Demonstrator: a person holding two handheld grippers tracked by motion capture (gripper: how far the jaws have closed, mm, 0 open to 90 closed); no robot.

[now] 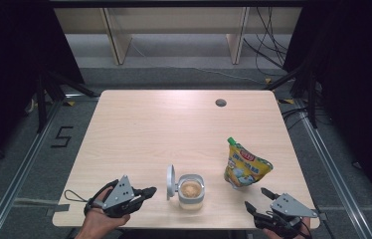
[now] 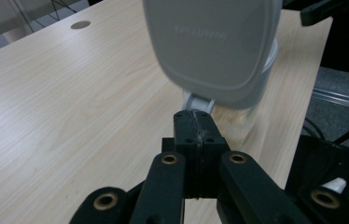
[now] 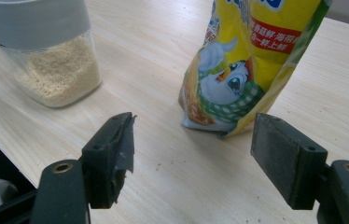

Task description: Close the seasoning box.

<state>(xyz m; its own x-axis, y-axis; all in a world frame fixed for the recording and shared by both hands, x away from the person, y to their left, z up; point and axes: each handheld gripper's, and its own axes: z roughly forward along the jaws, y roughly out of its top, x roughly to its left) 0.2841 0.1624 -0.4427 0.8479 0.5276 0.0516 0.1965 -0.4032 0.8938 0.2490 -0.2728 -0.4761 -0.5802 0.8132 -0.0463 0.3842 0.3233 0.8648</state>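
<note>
A clear container (image 1: 191, 193) of pale grains stands near the table's front edge, its grey hinged lid (image 1: 171, 181) flipped up on its left side. My left gripper (image 1: 151, 190) lies just left of that lid, shut. In the left gripper view its jaws (image 2: 196, 123) are pressed flat together with nothing between them, their tips right at the hinge tab under the lid (image 2: 210, 42). A yellow snack pouch (image 1: 246, 167) stands to the right of the container. My right gripper (image 1: 256, 198) sits open in front of the pouch (image 3: 252, 60), jaws (image 3: 193, 149) apart and empty, with the container (image 3: 56, 70) to their left.
The light wood table (image 1: 149, 129) has a round cable hole (image 1: 220, 102) at its back right. Both hands rest at the front edge. Shelf legs and cables stand on the floor behind the table, and metal rails run along both sides.
</note>
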